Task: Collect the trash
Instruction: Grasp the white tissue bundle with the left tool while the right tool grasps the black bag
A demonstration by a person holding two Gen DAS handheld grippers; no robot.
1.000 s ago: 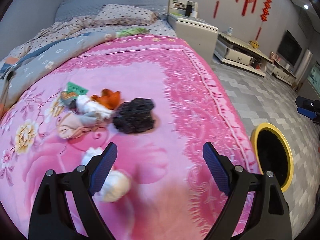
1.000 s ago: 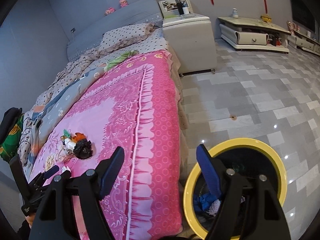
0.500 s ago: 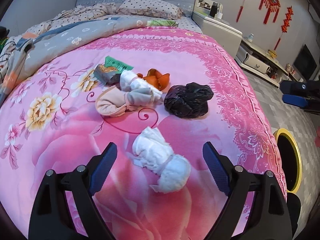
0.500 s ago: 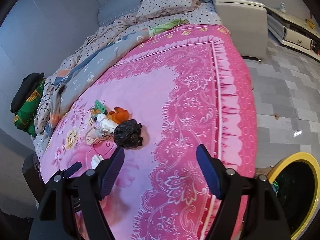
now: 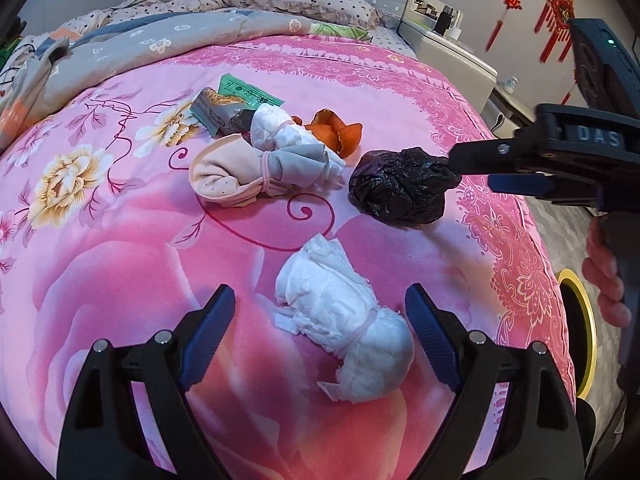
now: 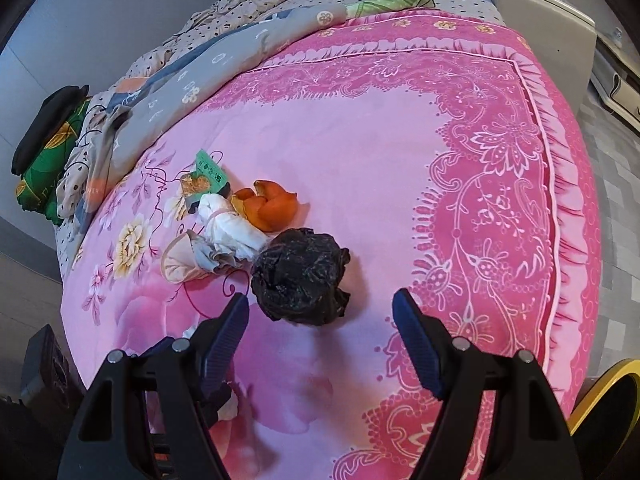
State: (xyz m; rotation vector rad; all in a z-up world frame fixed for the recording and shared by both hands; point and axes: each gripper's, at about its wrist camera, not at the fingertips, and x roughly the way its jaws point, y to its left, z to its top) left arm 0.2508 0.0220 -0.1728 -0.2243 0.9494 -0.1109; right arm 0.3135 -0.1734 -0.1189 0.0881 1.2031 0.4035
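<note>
Low over the bed (image 5: 120, 240), both grippers, fingers (image 5: 208, 332) spread

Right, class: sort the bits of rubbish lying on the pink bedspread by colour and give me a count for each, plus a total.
White: 2, the near tissue wad and the far tissue wad
Black: 1, the crumpled bag
Orange: 1, the peel
Green: 1, the wrapper
Grey: 1, the snack packet
Peach and grey: 1, the cloth bundle
Total: 7
</note>
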